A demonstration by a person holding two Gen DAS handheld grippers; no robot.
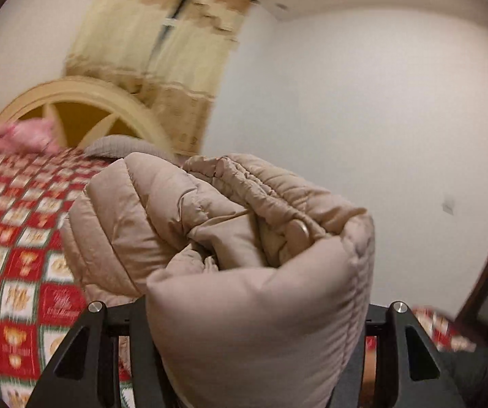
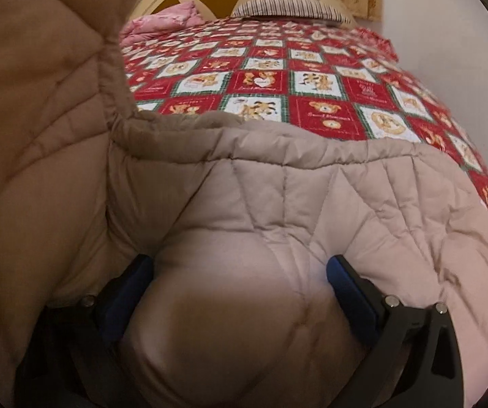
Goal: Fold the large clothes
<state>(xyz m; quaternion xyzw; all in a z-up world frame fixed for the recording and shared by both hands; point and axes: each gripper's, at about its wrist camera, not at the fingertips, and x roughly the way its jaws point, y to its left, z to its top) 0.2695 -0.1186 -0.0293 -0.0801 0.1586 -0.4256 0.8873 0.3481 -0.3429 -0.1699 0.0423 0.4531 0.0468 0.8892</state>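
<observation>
While mid-fold: left gripper (image 1: 257,333) clamped on bunched edge of beige puffer coat (image 1: 230,238), lifted above bed (image 2: 312,78); right gripper (image 2: 240,292) clenched on coat bulk lying on bed. Next: carry held edge across, lay flat.

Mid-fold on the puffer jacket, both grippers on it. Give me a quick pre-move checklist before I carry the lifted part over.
1. Left gripper clamped on a bunched fold of the beige jacket: ok.
2. Right gripper pinning a padded bulge of jacket: ok.
3. Lifted part off the bedspread: ok in the left wrist view.
4. Bedspread beyond the jacket free for landing: ok.
5. Pink bedding and striped pillow stay near the headboard: ok.
6. Hem alignment: cannot tell.
</observation>
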